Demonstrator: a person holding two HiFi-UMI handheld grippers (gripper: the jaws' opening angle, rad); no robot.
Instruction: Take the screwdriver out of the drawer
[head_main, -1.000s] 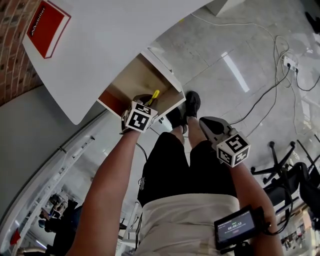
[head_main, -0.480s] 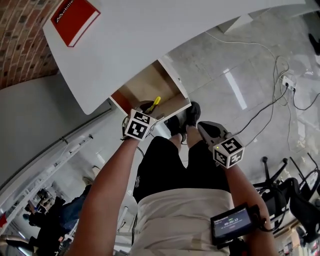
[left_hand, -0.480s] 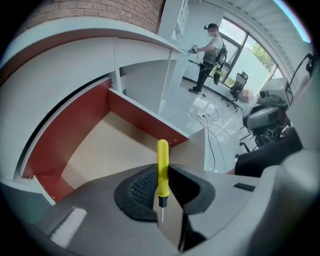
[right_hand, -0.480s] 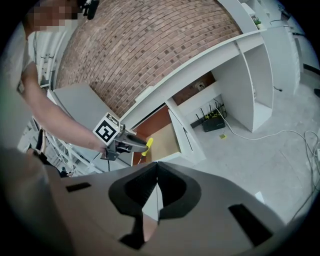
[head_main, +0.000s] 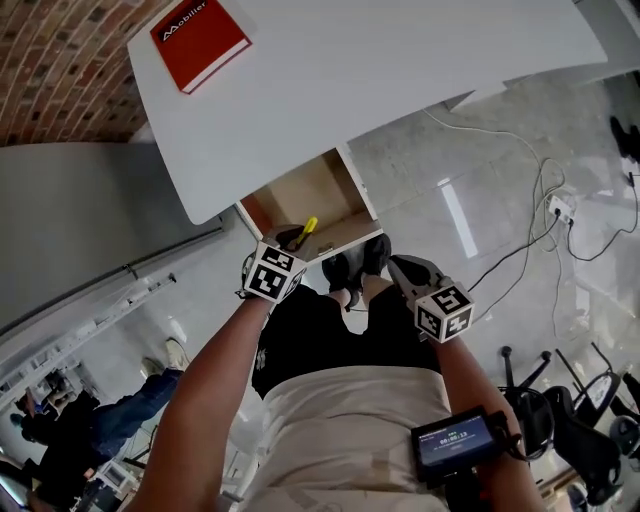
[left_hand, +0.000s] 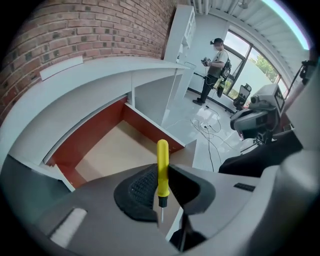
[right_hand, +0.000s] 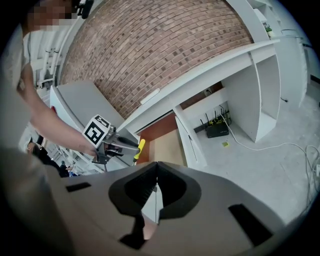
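A yellow-handled screwdriver (left_hand: 162, 167) stands upright between the pads of my left gripper (left_hand: 162, 189), which is shut on its handle, with the thin metal tip pointing back toward the camera. Below and beyond it lies the open drawer (left_hand: 107, 155), with a pale wood floor and reddish inner walls. In the head view the left gripper (head_main: 296, 238) holds the screwdriver (head_main: 309, 226) over the front edge of the drawer (head_main: 315, 190). My right gripper (head_main: 402, 268) hangs to the right of the drawer, shut with nothing in it. The right gripper view shows the right gripper (right_hand: 156, 172) with its jaws together, and the screwdriver (right_hand: 139, 148) beyond.
A red book (head_main: 200, 38) lies on the white desk top (head_main: 380, 70). Cables and a power strip (head_main: 556, 208) trail over the glossy floor at right. Office chair bases (head_main: 545, 400) stand near my right side. A black router (right_hand: 217, 131) sits under the desk. A person (left_hand: 215, 65) stands far off.
My left gripper has lifted the screwdriver up and away from the drawer floor. My right gripper has risen a little too. The desk has slid upward in the head view.
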